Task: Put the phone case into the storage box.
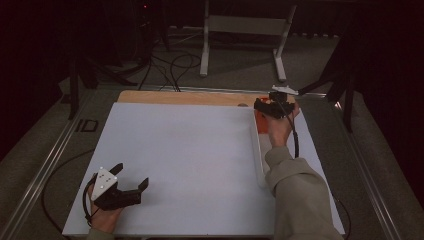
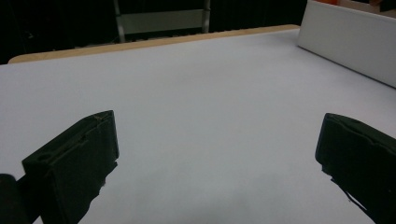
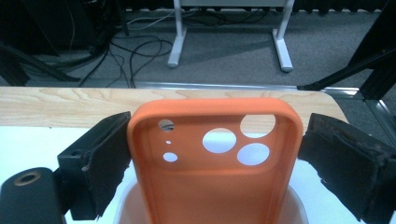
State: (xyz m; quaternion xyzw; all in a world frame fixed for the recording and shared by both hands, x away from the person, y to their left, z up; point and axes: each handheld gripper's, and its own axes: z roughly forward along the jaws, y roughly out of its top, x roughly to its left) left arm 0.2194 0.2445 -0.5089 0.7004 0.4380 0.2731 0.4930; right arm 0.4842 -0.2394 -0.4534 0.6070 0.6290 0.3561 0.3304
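An orange phone case (image 3: 210,186) with round camera holes stands upright between the jaws of my right gripper (image 3: 215,140). Its lower end sits in a white box (image 3: 122,205). The black pads (image 3: 109,158) stand right at the case's two side edges and I see no squeeze on it, so I read the jaws as open. From above, the right gripper (image 1: 263,107) hovers at the far right of the white board over the orange case (image 1: 258,121). My left gripper (image 1: 133,174) rests near the front left, jaws wide open and empty (image 2: 217,135).
The long white box (image 1: 259,160) lies along the right side of the white board (image 1: 190,150); its wall (image 2: 345,46) is in the left gripper view too. A wooden table edge (image 1: 185,97) runs behind. A metal stand (image 1: 240,25) and cables (image 1: 170,65) are on the floor beyond.
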